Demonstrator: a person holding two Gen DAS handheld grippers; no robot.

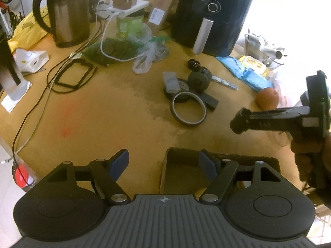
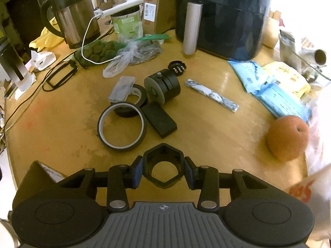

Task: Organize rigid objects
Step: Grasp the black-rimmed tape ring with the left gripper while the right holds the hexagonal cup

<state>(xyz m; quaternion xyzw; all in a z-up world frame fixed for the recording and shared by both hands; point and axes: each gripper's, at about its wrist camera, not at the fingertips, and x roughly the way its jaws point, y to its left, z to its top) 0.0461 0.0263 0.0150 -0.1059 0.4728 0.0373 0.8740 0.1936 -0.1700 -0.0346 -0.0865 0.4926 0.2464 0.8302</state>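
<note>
The right gripper point(image 2: 163, 170) pinches a black hexagonal part point(image 2: 163, 168); the left gripper point(image 1: 163, 163) hangs spread and empty above the cardboard box point(image 1: 167, 165). Likely next: carry the part over and drop it in

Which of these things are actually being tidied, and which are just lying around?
Being tidied: black hexagonal plastic part in the right tool; thin black tape ring; flat black block; black cylinder.
Lying about: steel kettle; black air fryer; orange fruit.
</note>
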